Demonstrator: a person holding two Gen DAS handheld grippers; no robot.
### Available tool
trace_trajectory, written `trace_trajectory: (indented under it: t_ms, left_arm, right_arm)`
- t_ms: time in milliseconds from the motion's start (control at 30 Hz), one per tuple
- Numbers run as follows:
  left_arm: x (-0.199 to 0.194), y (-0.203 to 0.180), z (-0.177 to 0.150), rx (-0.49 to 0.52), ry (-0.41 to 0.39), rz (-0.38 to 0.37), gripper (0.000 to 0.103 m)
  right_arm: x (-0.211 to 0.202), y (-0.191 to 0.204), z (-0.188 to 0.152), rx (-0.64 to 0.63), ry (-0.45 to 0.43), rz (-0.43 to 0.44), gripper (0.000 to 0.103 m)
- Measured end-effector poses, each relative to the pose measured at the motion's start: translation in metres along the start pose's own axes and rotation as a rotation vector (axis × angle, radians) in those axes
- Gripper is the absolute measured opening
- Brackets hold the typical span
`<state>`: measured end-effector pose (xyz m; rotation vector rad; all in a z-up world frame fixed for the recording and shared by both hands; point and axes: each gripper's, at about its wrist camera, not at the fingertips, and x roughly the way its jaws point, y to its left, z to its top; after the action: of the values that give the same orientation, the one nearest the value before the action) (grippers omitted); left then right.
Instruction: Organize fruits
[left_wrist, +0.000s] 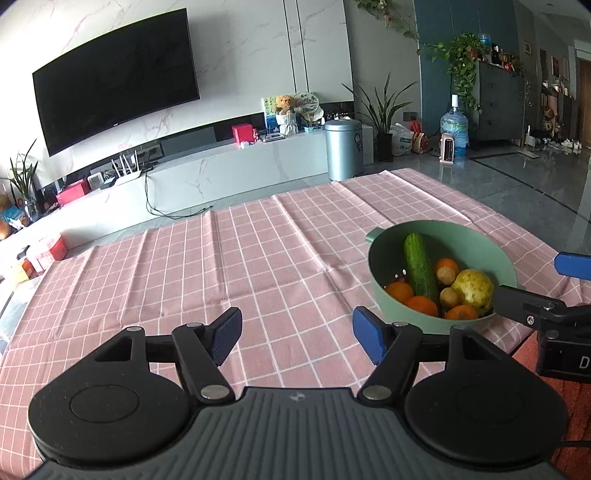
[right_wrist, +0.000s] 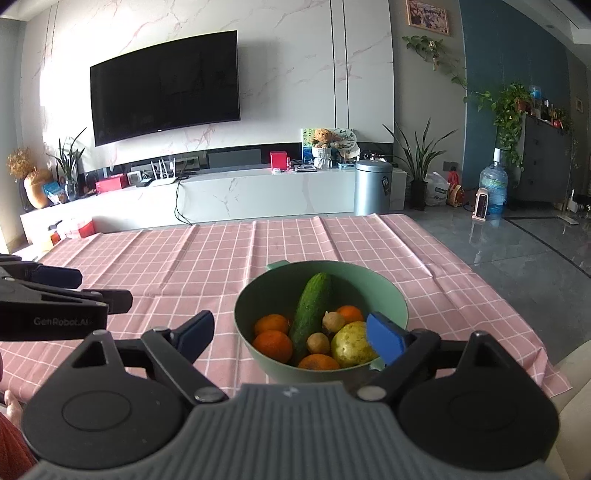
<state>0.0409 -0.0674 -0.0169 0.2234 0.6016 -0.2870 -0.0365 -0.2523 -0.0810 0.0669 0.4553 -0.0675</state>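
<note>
A green bowl (right_wrist: 320, 280) stood on the counter (right_wrist: 229, 251), which was covered with a pink checked cloth; the bowl sat toward the near right part of the cloth, a small handle jutting from its far rim. Inside it lay one dark green cucumber (right_wrist: 311, 312), propped at a slant from the bowl's floor up toward the far wall. Around it were four oranges (right_wrist: 272, 345): two to the cucumber's left, one at the near rim and one behind to the right. One large yellow-green pear-like fruit (right_wrist: 352, 345) filled the near right side, and two small round brownish fruits (right_wrist: 318, 342) sat between it and the cucumber, touching both.

The right gripper (right_wrist: 291, 332) hovered just in front of the bowl with its jaws spread wide and nothing between the pads; in the right wrist view its blue right fingertip (right_wrist: 384, 341) overlapped the pear-like fruit and the near rim, though contact could not be judged. The left gripper (left_wrist: 295, 334) hung over bare cloth to the left of the bowl (left_wrist: 384, 295), its jaws likewise spread wide and holding nothing, with its right pad close to the bowl's near wall.

Beyond the counter stood a low white cabinet (right_wrist: 258, 192), a wall television (right_wrist: 166, 86), a grey bin (right_wrist: 373, 188) and a water bottle (right_wrist: 493, 188).
</note>
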Motion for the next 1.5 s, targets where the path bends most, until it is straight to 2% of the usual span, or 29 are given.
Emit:
trace_trajectory:
  t_ms: [167,267,433,700,1500]
  left_arm:
    - [0.009,0.0,-0.009,-0.009,0.04,0.008,0.084]
    - [0.012,0.002,-0.018,-0.018,0.054,0.015,0.085]
    - [0.02,0.002,-0.023,-0.025,0.086,0.02,0.086]
    - [0.026,0.005,-0.027,-0.028,0.131,0.036,0.086]
    - [0.021,0.01,-0.026,-0.039,0.131,0.034,0.086]
  right_arm:
    - [0.008,-0.003,-0.011,0.014,0.022,-0.012,0.088]
    - [0.009,0.0,-0.013,0.0,0.005,-0.017,0.092]
    - [0.014,-0.001,-0.017,0.012,0.0,-0.005,0.093]
    - [0.024,-0.005,-0.02,0.036,0.046,-0.001,0.094]
    - [0.023,0.002,-0.02,0.003,0.038,-0.017,0.094]
